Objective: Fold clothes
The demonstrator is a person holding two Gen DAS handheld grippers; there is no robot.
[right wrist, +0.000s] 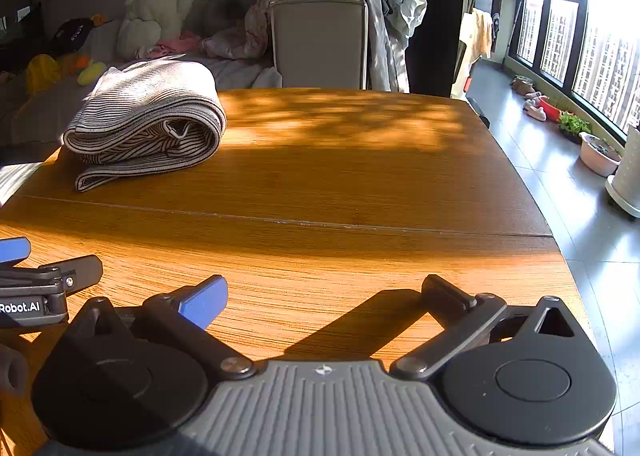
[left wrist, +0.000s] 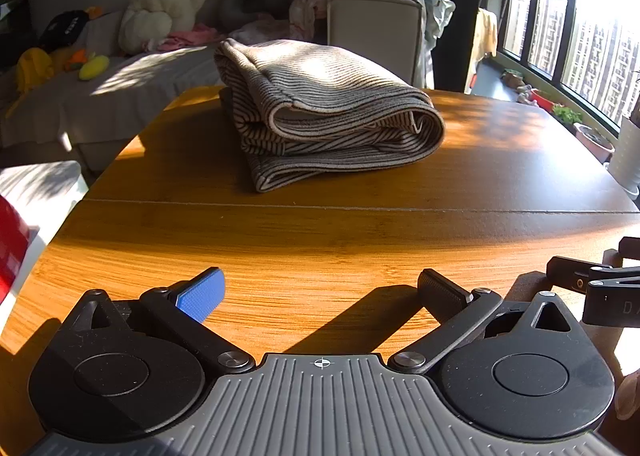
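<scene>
Left tongs [left wrist: 320, 292], right tongs [right wrist: 324, 292] apart, empty; "Robot.AI" label; striped garment [left wrist: 320, 104] folded.

- Left gripper [left wrist: 322, 296]: ribbed grey housing with a small crosshair mark, flanked by two round black discs.
- Left gripper's fingers: black linkage bars with silver pivot screws; one pad blue and textured [left wrist: 202, 298], the other black and ribbed.
- Right gripper [right wrist: 326, 300]: same build and pad colours.
- White "Robot.AI" lettering beside the right gripper's blue pad [right wrist: 204, 302].
</scene>
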